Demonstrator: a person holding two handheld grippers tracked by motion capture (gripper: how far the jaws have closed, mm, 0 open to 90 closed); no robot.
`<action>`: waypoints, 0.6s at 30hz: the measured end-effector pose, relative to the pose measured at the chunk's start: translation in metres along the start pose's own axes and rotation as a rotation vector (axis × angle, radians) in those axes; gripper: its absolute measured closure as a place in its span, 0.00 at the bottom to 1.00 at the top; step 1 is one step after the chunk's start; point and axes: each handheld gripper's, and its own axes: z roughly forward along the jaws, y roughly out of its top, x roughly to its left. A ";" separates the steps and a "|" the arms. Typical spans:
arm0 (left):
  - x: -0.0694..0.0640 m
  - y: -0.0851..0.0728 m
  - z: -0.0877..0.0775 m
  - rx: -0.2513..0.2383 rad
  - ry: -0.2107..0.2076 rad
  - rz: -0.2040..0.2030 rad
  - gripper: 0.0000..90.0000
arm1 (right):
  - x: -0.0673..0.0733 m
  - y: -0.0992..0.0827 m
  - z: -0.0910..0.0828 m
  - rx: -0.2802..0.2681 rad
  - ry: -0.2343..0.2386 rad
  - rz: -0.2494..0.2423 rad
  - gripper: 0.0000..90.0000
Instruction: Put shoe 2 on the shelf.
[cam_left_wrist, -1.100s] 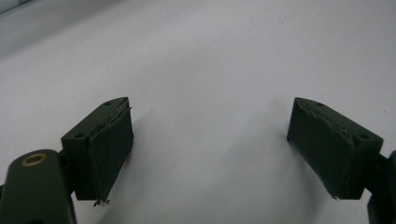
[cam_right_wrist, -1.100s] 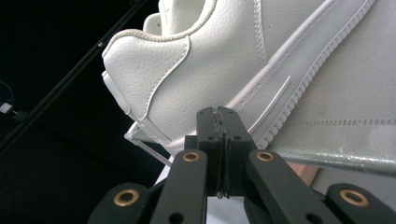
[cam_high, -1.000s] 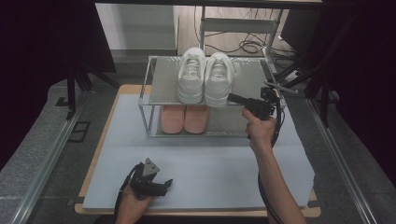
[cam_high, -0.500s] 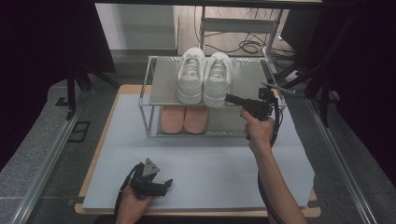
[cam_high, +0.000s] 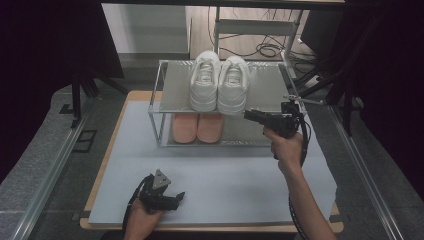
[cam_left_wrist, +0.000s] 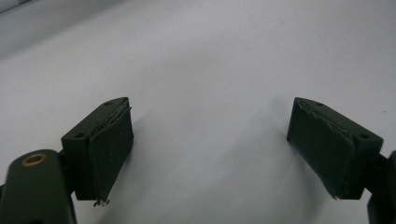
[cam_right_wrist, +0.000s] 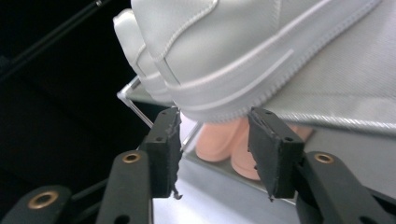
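White sneakers (cam_high: 219, 82) side-by-side atop rack (cam_high: 172, 92)

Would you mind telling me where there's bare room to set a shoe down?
The grey mat is free between the rack and the left gripper. The top shelf is bare left of the white sneakers. It is crowded at their heels, where the right gripper sits, above the pink shoes.

The front half of the surface (cam_high: 225, 185) is bare, so a hand can move there freely. The left tool (cam_high: 167, 197) sits near the front edge with its jaws wide apart. A metal rack (cam_high: 160, 120) blocks the back half. White shoes (cam_high: 220, 82) fill the middle of its top shelf, and pink shoes (cam_high: 198, 127) sit below. The right tool (cam_high: 250, 115) is at the rack's right end, just beside a white shoe's heel, jaws apart.
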 end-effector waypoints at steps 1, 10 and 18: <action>0.000 0.000 0.000 0.000 0.000 0.000 0.16 | -0.001 -0.002 -0.002 0.003 -0.004 -0.009 0.58; 0.000 0.000 0.000 0.001 -0.001 0.001 0.16 | -0.008 -0.019 -0.016 0.035 -0.039 -0.114 0.51; 0.000 0.000 0.000 0.004 0.000 0.004 0.16 | -0.010 -0.035 -0.024 0.078 -0.096 -0.229 0.40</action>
